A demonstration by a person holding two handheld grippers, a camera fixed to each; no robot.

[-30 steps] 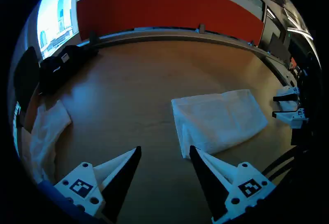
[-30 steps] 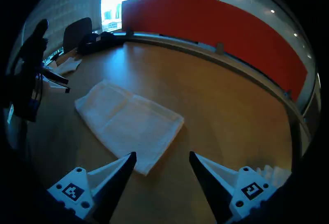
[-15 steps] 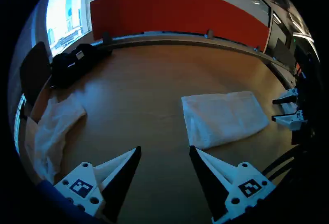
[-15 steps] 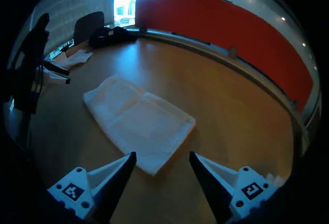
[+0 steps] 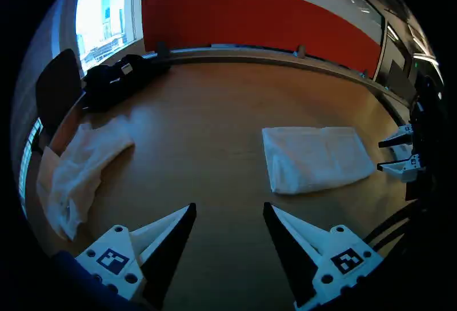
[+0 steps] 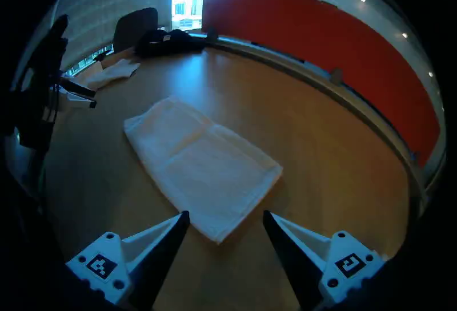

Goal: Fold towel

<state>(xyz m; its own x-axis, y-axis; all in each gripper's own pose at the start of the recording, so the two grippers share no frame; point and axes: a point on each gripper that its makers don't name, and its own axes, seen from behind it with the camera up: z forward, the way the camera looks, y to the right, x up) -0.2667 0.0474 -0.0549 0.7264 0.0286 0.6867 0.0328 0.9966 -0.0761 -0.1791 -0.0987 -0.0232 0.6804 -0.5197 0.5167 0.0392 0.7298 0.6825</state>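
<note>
Step in hand: late stage of the fold, by my reading. The towel [image 6: 200,165] lies flat on the worktop [image 5: 217,117] as a compact rectangle with stacked edges at its near end, so at least one fold looks done.

- Left gripper [image 5: 228,237]: fingers spread wide, nothing between them, above bare worktop. In the left gripper view the towel sits at 3 o'clock, well apart from the fingertips.
- Right gripper [image 6: 225,242]: fingers also spread wide and empty. In the right gripper view the towel runs from 10 o'clock to 5 o'clock, its near short end just ahead of the fingertips and not touched.

Next move (judgement): if one more halving is wanted, each gripper has to come down on a corner of one short end, pinch through all layers, lift and carry that end onto the far one with the edges aligned. If not, the towel needs only squaring up.

Hard to make out:
- Layer count of the towel; seams show faintly, the folds underneath are hidden.
- In the left gripper view the right gripper [image 5: 380,152] sits at 3 o'clock, cut off at the view's edge; the hand behind it is lost in shadow.
- A crumpled white cloth [image 5: 80,168] at 9 o'clock; I cannot tell whether it is a second towel.
- A black bag [image 5: 114,80] at 10 o'clock, contents not visible.
</note>
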